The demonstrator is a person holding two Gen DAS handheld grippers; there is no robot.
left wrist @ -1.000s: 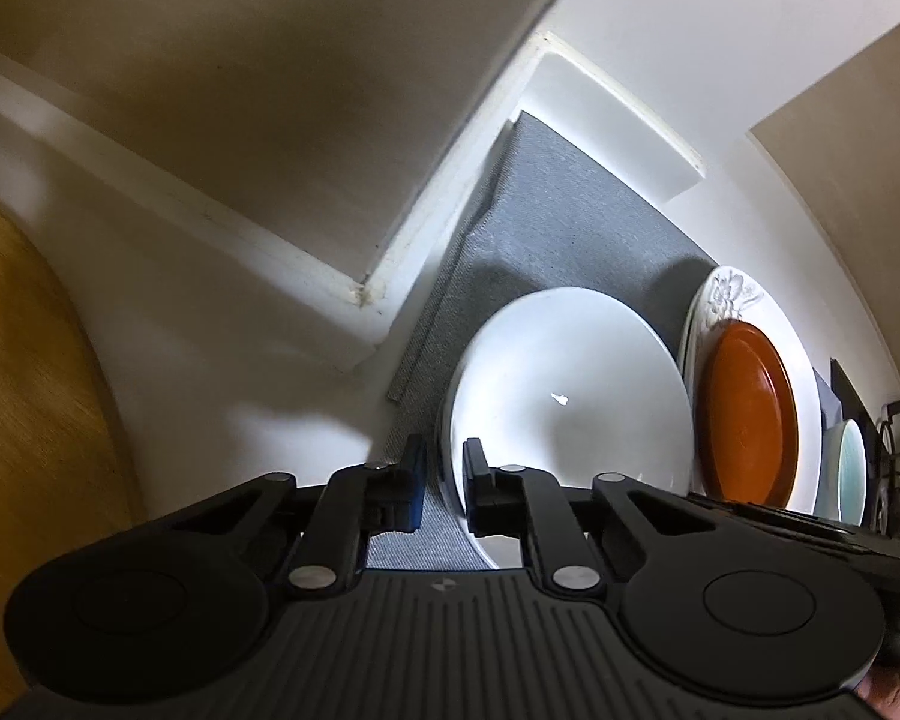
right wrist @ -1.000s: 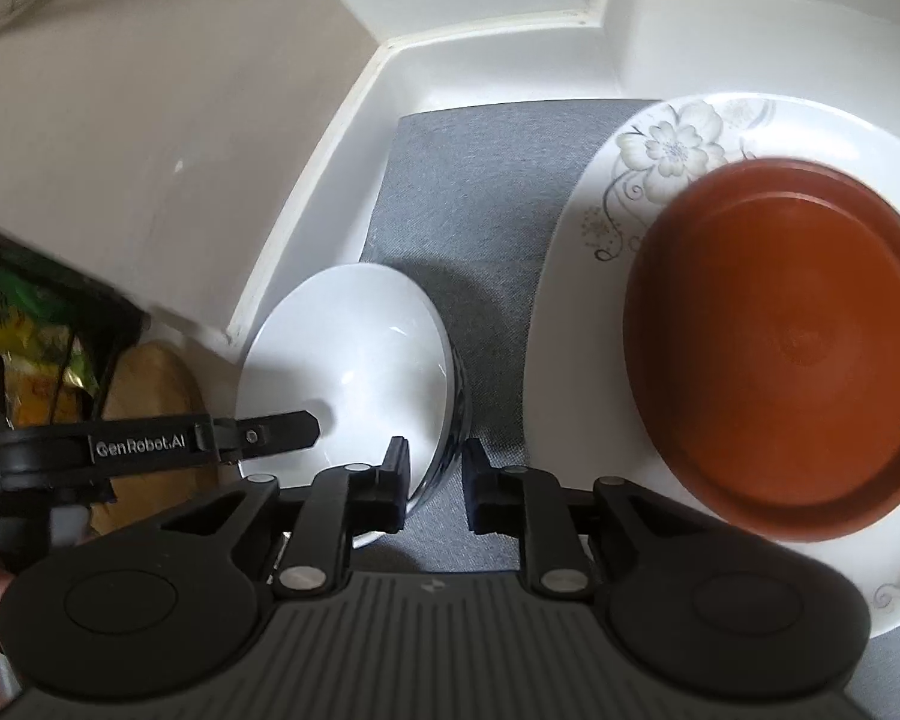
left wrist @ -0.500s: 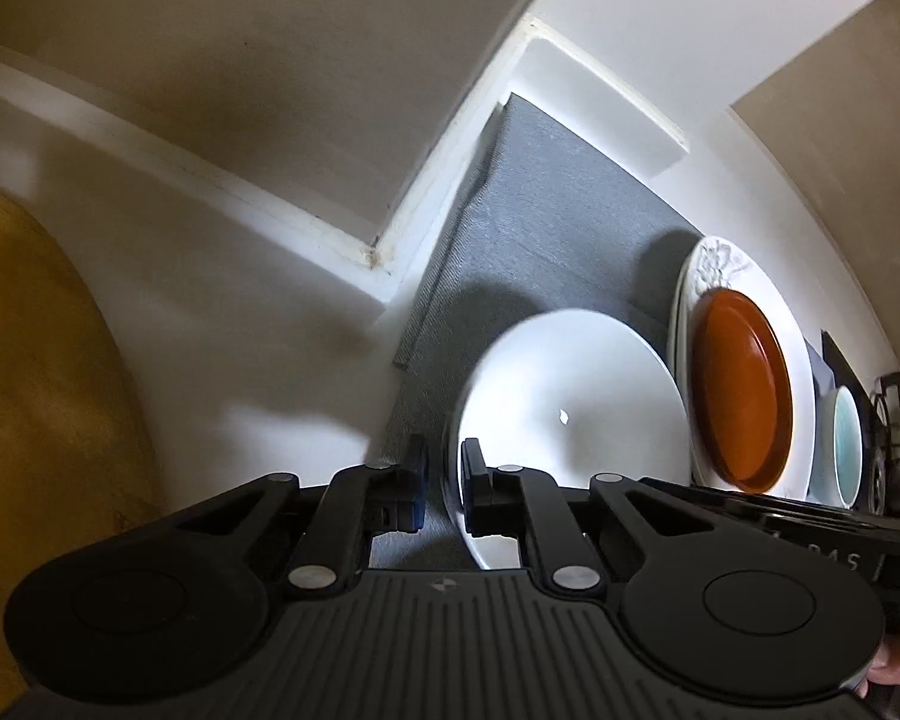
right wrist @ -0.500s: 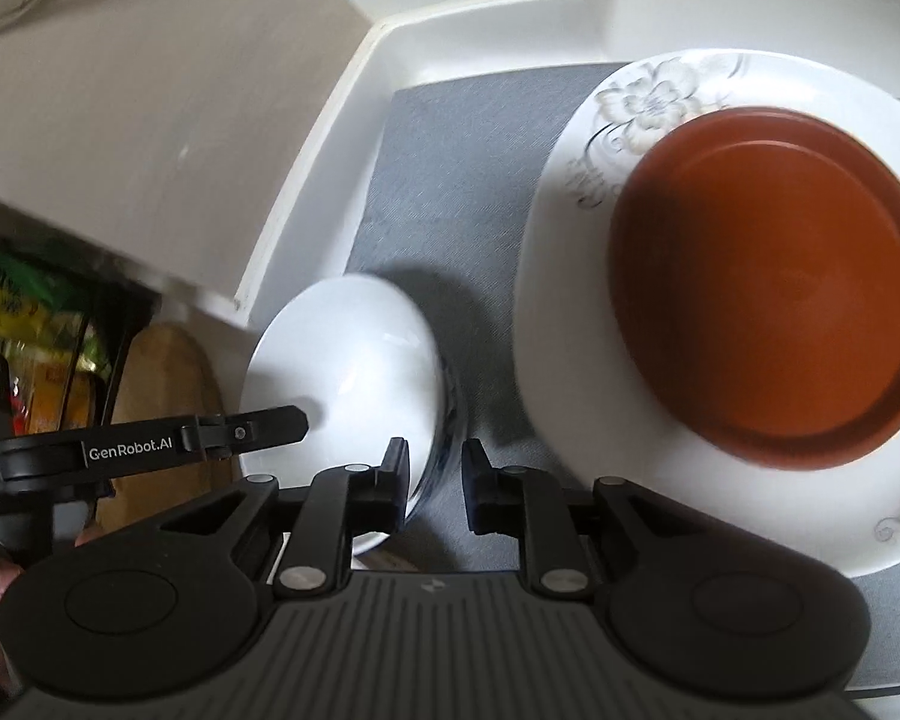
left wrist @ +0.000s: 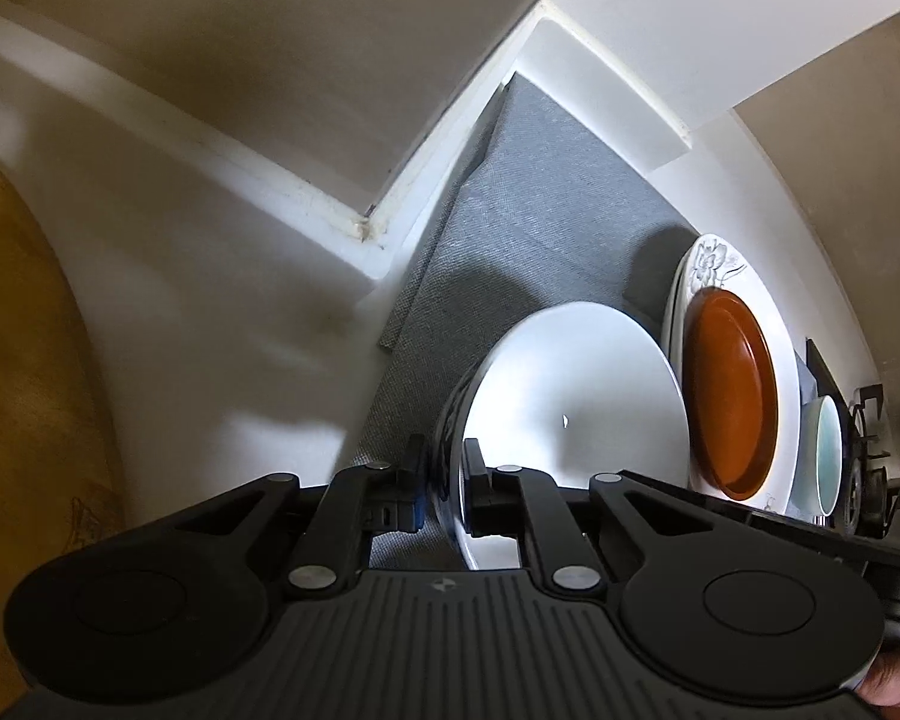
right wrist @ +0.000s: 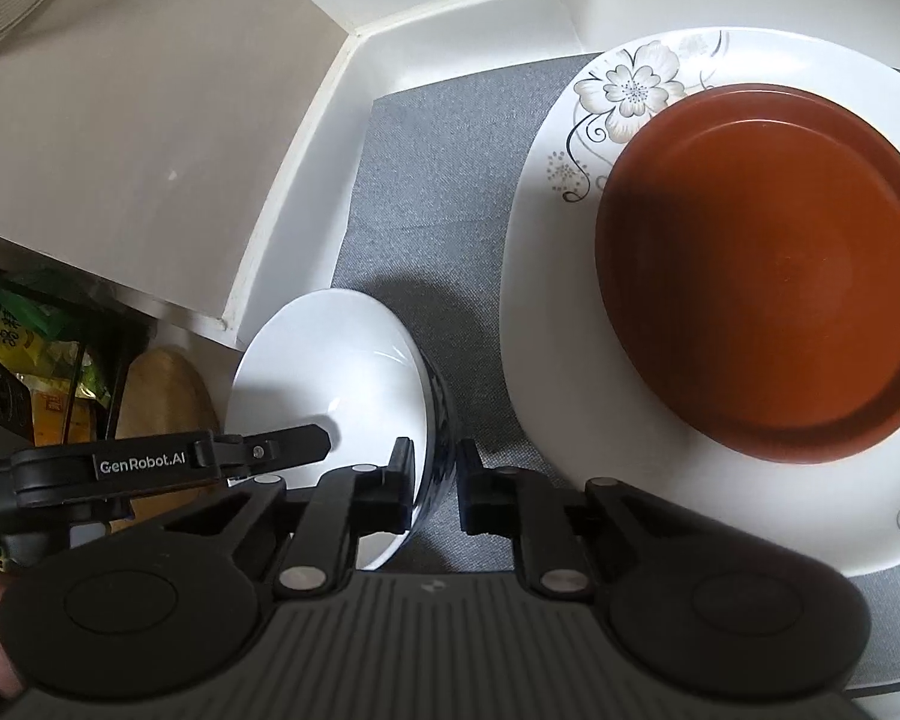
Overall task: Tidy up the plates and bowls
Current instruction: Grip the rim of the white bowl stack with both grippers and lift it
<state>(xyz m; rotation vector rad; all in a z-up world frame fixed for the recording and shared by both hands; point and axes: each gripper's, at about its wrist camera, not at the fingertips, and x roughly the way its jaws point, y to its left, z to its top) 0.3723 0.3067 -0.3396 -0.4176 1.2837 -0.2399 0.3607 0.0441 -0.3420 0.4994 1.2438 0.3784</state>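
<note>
A white bowl (left wrist: 576, 396) with a dark patterned outside sits over the grey mat (left wrist: 528, 204). My left gripper (left wrist: 444, 480) is shut on its near rim. My right gripper (right wrist: 431, 489) is shut on the opposite rim of the same bowl (right wrist: 330, 360). To the bowl's right, a brown plate (right wrist: 762, 312) lies on a white flowered plate (right wrist: 546, 312). Both plates also show in the left wrist view, the brown plate (left wrist: 732, 390) on the flowered one (left wrist: 714, 258).
White shelf walls (right wrist: 450, 12) close the mat in at the back and left. A pale green bowl (left wrist: 828, 450) stands beyond the plates. A wooden board (left wrist: 24, 372) is at far left. Food packets (right wrist: 24, 336) sit below the shelf edge.
The bowl, held by both grippers, has shifted a little toward the plates and tilted, so its dark outside now shows. Both grippers stayed shut on it.
</note>
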